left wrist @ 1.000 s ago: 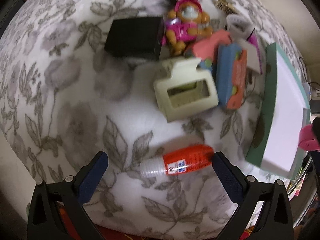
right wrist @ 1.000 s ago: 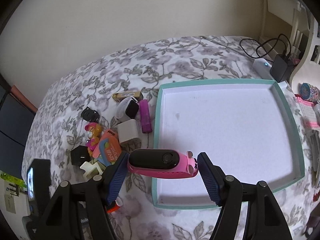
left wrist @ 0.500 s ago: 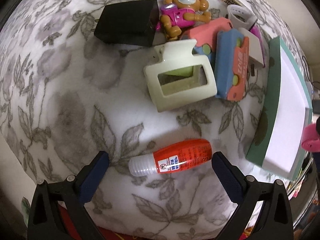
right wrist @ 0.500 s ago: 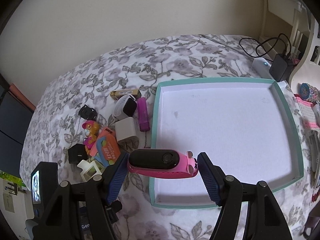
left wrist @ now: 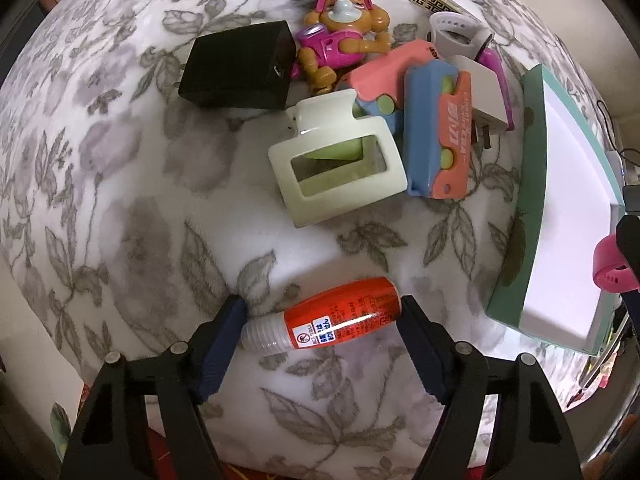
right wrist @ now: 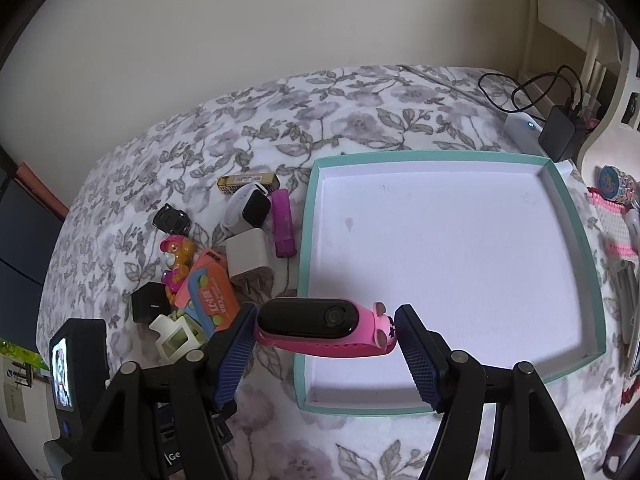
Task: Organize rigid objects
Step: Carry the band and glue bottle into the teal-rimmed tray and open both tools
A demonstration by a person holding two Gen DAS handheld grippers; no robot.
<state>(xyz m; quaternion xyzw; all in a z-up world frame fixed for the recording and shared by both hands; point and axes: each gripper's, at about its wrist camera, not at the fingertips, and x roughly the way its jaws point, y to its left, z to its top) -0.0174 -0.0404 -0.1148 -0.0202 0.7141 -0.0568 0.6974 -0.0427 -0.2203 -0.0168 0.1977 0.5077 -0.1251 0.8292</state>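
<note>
Since earlier frame, my left gripper [left wrist: 322, 326] jaws narrowed, closing around glue bottle [left wrist: 324, 324] at lower centre; my right gripper [right wrist: 325, 330] clamps pink watch [right wrist: 324, 326] over tray [right wrist: 576, 216].

The left gripper [left wrist: 322, 322] is pointed down at the floral bedcover [left wrist: 120, 208], its jaws closing on an orange glue bottle [left wrist: 332, 322] lying between them (both ends look touched). A cream hair claw [left wrist: 340, 168] is seen at twelve o'clock, a teal tray [left wrist: 534, 184] at two o'clock.
</note>
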